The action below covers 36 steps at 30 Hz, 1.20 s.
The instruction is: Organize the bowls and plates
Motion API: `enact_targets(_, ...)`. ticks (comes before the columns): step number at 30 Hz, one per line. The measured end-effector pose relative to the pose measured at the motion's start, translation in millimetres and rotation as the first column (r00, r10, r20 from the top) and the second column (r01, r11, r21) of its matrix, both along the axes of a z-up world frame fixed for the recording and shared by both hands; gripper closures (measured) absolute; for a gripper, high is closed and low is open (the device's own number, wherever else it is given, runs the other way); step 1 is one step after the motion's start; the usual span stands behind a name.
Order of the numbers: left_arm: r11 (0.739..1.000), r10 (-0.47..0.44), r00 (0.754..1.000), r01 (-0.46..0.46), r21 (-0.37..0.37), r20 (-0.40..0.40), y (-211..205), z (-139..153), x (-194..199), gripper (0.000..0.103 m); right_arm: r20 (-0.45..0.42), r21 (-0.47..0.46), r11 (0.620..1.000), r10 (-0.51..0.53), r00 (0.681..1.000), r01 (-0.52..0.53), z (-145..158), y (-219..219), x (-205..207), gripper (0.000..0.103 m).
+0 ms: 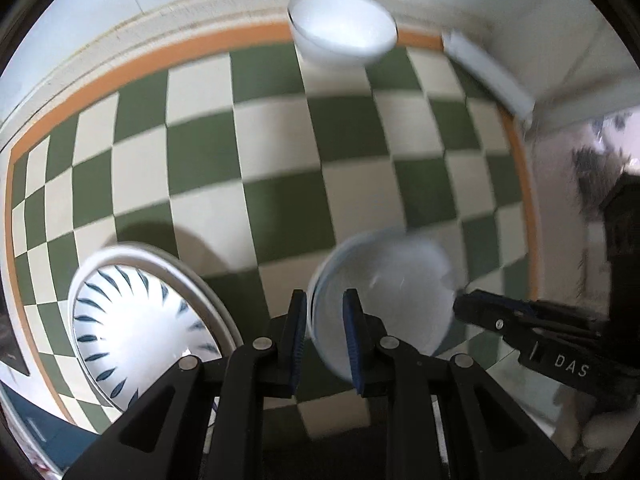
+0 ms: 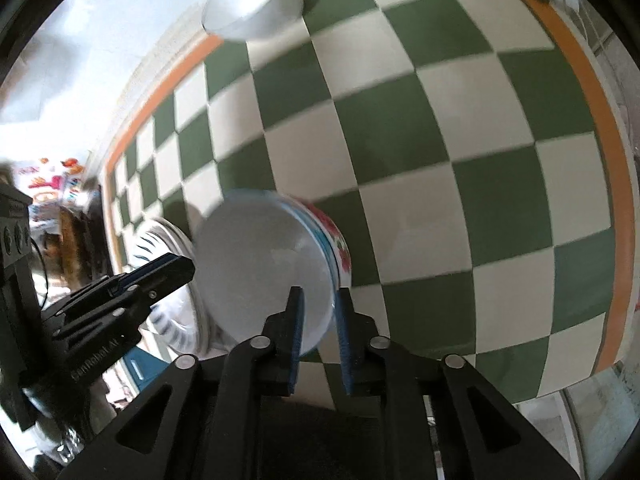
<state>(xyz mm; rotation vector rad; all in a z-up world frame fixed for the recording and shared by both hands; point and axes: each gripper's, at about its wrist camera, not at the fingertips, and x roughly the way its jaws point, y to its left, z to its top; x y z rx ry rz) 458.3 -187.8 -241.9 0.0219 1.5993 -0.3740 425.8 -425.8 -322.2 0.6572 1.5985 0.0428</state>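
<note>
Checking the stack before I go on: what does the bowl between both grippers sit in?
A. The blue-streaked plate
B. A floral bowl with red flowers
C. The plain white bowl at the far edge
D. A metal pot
B: in the right wrist view the white bowl is nested in a floral bowl, whose red-flowered wall shows just behind its rim.

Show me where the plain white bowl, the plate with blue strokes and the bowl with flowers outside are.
plain white bowl [image 1: 344, 26], left wrist view, inside.
plate with blue strokes [image 1: 136, 320], left wrist view, its centre.
bowl with flowers [image 2: 338, 240], right wrist view, outer wall.
</note>
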Motion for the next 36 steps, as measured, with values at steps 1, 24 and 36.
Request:
enact_targets(1, 0.999, 0.028, 1.000, -0.028, -0.020, 0.006, 0.8, 4.3, 9.0, 0.080, 0.020, 0.011, 1.000, -0.011, 1.000, 0.010, 6.7, -5.2, 6.4, 0.064)
enact_targets(24, 0.993, 0.118, 0.993, -0.118, 0.006, -0.026, -45.7, -78.5, 222.5, 0.078, 0.153, -0.044, 0.993, -0.098, 0.983, 0.106, -37.9, -65.6, 251.5, 0.052)
enact_targets(36, 0.998, 0.064, 0.998, -0.064, 0.010, 0.029, -55.5, -73.2, 206.1, 0.090, 0.135, -0.120, 0.991, -0.051, 0.990, 0.067, -55.4, -57.1, 256.1, 0.092)
